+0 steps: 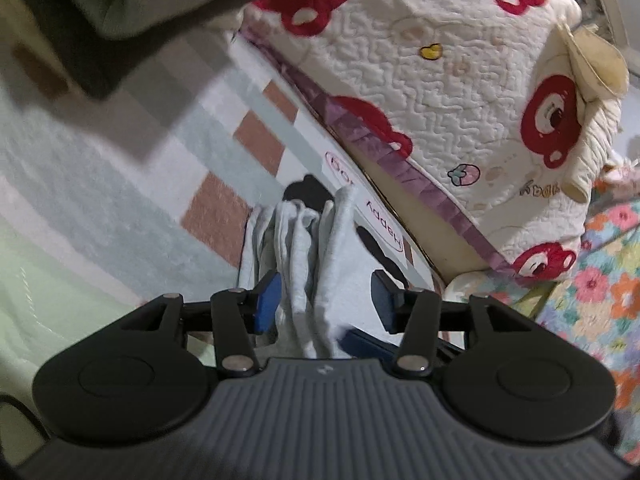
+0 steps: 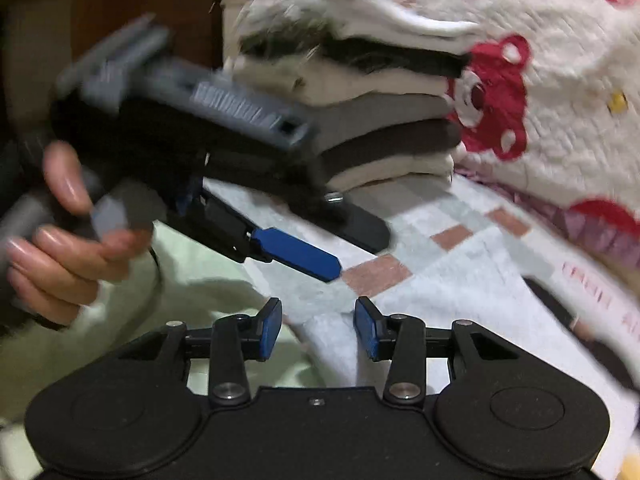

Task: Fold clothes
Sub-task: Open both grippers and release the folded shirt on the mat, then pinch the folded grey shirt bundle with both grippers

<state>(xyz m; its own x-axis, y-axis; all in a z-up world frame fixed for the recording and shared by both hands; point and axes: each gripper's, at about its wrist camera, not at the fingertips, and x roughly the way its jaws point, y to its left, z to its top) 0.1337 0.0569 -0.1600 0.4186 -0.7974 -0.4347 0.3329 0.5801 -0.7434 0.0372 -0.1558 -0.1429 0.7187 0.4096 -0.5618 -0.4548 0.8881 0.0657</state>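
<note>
Clothes here mean a light grey, soft knit garment (image 1: 308, 264), bunched into vertical pleats and lying at lower centre of the left wrist view, on a bed cover of pale checks with pink squares (image 1: 224, 216). It rises between the blue pads of the left gripper (image 1: 325, 300); those jaws stand about half open, and neither pad looks pressed on the cloth, though the left pad sits right beside a fold. In the right wrist view the right gripper (image 2: 317, 326) has jaws about half open with nothing clamped, pale cloth lying under them; the person's hand (image 2: 60, 248) holds the other tool at middle left.

The garment should handle as light, limp and floppy, likely to sag and unbunch, so a hem or corner at the pleats' outer edge seems the best hold.

Open room lies toward the left over the checked cover. A cream quilt with red bear prints (image 1: 460, 100) crowds the upper right, and a stack of folded clothes in cream, grey and brown (image 2: 380, 120) sits at upper centre of the right view
</note>
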